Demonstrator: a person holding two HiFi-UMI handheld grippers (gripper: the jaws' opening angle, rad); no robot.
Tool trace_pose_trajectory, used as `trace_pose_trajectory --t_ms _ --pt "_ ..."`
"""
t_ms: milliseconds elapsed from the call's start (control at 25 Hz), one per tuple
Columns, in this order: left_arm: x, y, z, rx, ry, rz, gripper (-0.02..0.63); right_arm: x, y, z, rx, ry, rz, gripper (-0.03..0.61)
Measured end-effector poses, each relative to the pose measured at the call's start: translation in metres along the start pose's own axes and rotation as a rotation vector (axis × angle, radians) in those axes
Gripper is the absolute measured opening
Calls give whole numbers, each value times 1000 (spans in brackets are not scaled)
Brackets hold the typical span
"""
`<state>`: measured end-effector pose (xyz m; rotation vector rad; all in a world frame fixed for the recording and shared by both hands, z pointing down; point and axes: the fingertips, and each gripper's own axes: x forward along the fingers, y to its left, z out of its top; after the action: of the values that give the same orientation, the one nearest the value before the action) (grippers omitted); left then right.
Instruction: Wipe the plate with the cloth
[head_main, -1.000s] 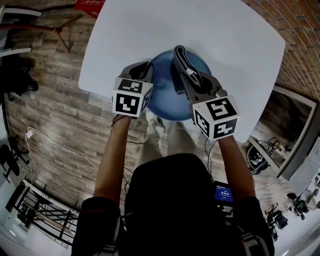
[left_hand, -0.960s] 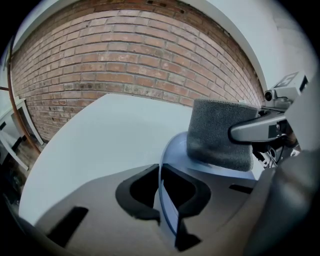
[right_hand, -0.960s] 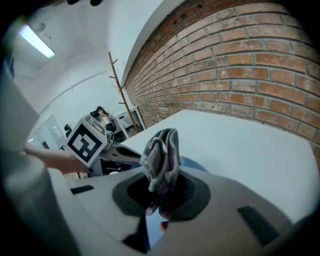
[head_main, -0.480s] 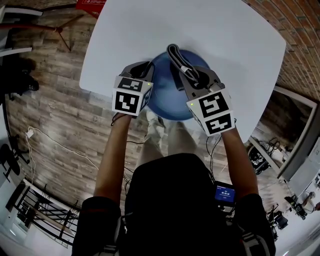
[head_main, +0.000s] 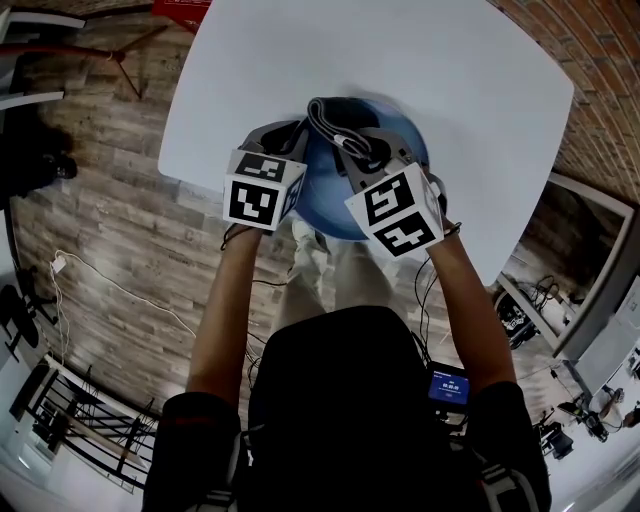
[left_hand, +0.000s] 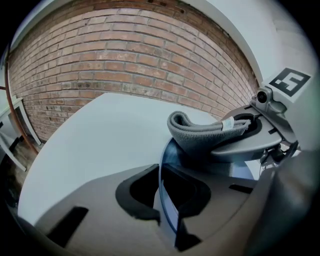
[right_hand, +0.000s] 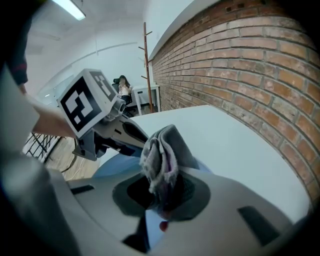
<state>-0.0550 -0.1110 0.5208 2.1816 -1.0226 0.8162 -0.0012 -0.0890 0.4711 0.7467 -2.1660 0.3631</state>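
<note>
Head view: the blue plate (head_main: 322, 195) sits at the near edge of the white table (head_main: 450, 60). The folded grey cloth (head_main: 335, 122) lies across the plate, its long axis running up-left from the right gripper (head_main: 362, 160).

Left gripper view: the left gripper (left_hand: 162, 192) is clamped on the plate's rim.

Right gripper view: the jaws pinch the cloth, whose fold points away from the camera.

White table (head_main: 450, 80) bearing blue plate (head_main: 322, 195)
</note>
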Motion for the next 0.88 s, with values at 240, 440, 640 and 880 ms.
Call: trace_pose_trajectory --t_ms 240,440,640,880 --pt "2 -1 0 49 15 -2 41 17 9 -5 -48 47 26 51" --pt "0 -2 0 51 13 -5 41 28 18 -8 -96 86 27 51" --pt "1 -3 1 55 14 -9 41 34 19 -11 -107 125 24 51" --pt "1 -4 1 64 21 -11 41 35 17 -11 -77 137 43 51"
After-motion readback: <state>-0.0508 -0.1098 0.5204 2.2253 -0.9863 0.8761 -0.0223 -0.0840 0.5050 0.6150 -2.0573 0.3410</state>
